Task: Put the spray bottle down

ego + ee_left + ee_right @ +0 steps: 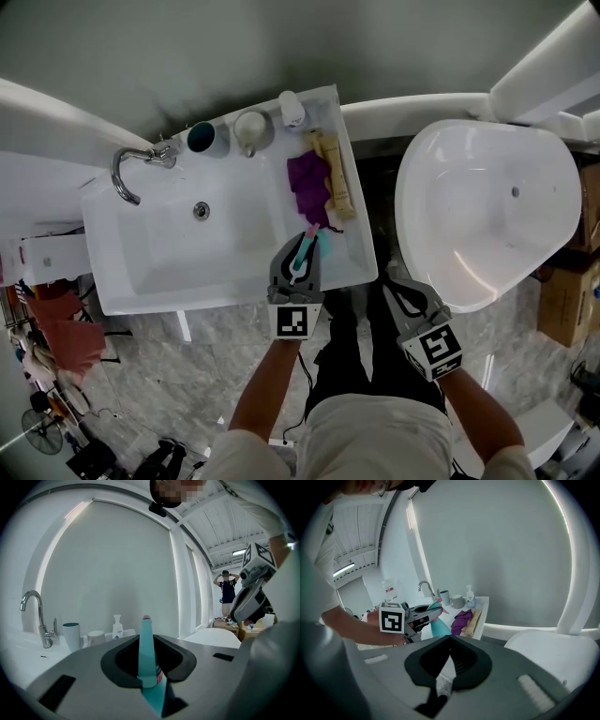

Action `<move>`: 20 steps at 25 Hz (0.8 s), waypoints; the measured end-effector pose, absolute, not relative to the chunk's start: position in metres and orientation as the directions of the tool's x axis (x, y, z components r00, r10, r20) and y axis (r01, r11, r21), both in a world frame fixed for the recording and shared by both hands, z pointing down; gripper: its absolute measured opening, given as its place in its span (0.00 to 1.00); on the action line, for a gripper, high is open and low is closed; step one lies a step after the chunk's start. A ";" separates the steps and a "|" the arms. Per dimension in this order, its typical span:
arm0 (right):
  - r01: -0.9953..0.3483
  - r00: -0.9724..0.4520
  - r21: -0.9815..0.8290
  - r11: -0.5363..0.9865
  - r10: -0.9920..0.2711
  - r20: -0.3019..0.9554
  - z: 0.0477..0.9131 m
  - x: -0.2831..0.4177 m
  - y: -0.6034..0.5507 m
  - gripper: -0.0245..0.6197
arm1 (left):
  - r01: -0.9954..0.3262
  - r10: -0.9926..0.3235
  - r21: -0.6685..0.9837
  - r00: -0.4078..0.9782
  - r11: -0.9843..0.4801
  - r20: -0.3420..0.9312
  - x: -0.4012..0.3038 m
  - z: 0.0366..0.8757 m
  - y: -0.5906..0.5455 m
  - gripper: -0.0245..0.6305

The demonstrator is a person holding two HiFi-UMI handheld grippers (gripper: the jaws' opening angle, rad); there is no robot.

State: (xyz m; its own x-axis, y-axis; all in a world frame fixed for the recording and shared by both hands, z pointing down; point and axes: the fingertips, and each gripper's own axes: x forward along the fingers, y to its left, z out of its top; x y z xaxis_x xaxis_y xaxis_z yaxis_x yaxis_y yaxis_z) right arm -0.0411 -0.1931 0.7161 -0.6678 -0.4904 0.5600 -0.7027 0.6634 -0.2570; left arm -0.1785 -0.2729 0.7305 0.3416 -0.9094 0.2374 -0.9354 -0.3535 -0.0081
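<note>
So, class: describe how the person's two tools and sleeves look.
The left tool and right tool are grey with black jaw linings. Each carries a white cube printed with black square markers. The person wears a pale short-sleeved top and dark trousers.

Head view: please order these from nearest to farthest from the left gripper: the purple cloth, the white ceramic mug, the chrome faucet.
From the left gripper, shut on the teal spray bottle:
1. The crumpled purple cloth, on the white sink's right ledge, just ahead.
2. The white ceramic mug, on the back rim.
3. The curved chrome faucet, at the far left.
</note>
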 end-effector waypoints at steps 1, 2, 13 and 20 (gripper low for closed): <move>-0.702 -0.668 -0.258 0.664 -0.491 0.559 0.716 -0.041 -0.193 0.05 | -0.934 -0.906 -0.009 0.344 -0.357 0.247 -0.178 0.732 -0.272 0.15; -0.702 -0.669 -0.258 0.663 -0.491 0.559 0.716 -0.042 -0.194 0.05 | -0.933 -0.902 -0.008 0.345 -0.359 0.259 -0.178 0.734 -0.271 0.15; -0.708 -0.664 -0.246 0.662 -0.505 0.551 0.707 -0.038 -0.200 0.05 | -0.919 -0.887 -0.039 0.366 -0.392 0.280 -0.169 0.734 -0.277 0.42; -0.720 -0.654 -0.220 0.658 -0.536 0.535 0.685 -0.035 -0.206 0.05 | -0.905 -0.880 -0.053 0.393 -0.421 0.268 -0.168 0.711 -0.273 0.46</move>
State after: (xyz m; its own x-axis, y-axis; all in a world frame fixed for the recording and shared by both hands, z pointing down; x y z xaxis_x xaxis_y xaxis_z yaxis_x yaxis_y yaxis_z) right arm -0.0354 -0.2059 0.6851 -0.6537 -0.5357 0.5346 -0.7197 0.6584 -0.2202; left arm -0.1678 -0.2729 0.7106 0.3935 -0.8796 0.2675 -0.9054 -0.4212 -0.0530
